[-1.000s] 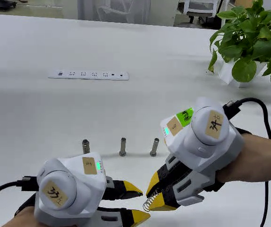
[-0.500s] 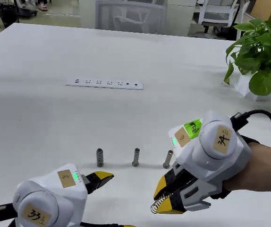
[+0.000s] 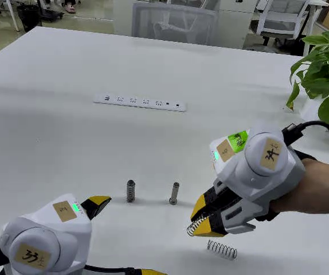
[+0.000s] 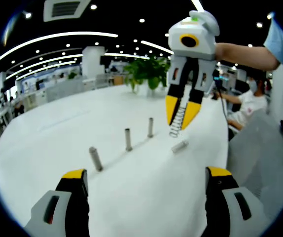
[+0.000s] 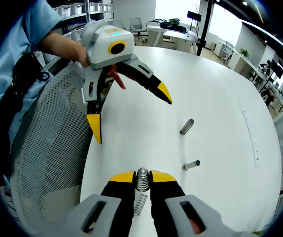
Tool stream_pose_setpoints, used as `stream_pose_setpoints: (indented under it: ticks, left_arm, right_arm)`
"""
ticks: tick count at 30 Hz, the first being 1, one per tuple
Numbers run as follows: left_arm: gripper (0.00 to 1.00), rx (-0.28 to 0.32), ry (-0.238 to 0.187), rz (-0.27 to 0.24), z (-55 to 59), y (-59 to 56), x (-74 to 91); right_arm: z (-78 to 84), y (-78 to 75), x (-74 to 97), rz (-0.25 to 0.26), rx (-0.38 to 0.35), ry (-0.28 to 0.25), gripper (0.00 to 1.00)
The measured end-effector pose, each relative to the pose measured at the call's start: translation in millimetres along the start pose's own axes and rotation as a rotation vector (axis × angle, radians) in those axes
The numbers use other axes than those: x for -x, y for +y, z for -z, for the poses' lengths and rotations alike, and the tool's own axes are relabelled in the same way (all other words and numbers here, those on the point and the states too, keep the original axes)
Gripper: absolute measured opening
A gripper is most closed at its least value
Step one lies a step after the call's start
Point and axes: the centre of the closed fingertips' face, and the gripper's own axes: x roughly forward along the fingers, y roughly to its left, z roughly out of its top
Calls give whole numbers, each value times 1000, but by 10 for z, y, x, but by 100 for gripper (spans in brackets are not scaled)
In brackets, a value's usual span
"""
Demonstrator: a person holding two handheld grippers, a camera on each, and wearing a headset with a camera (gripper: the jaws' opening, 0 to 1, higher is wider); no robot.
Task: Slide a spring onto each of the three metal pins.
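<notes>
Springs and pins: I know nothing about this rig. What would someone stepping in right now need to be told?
The left gripper is open and holds nothing, low over the near side of the table.
The right gripper is shut on the held spring, raised just right of the pins.
A loose spring lies flat on the table below the right gripper.
Done: the left pin already wears a spring.
Left: the middle pin and the third pin look bare. One takes the held spring, the other the loose spring.
</notes>
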Motion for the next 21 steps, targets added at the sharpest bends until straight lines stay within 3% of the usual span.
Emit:
stream_pose_setpoints:
  ticks: [8, 13, 21]
  left_arm:
    - [100, 23, -1, -26, 64, 42, 58]
    - [100, 35, -8, -42, 70, 78, 97]
    - [100, 44, -14, -70, 77, 157, 145]
  right_arm:
    - [-36, -201, 13, -15, 53, 59, 12]
    - [-62, -392, 1, 5, 119, 113, 12]
    - [-117, -660, -15, 8, 151, 147, 12]
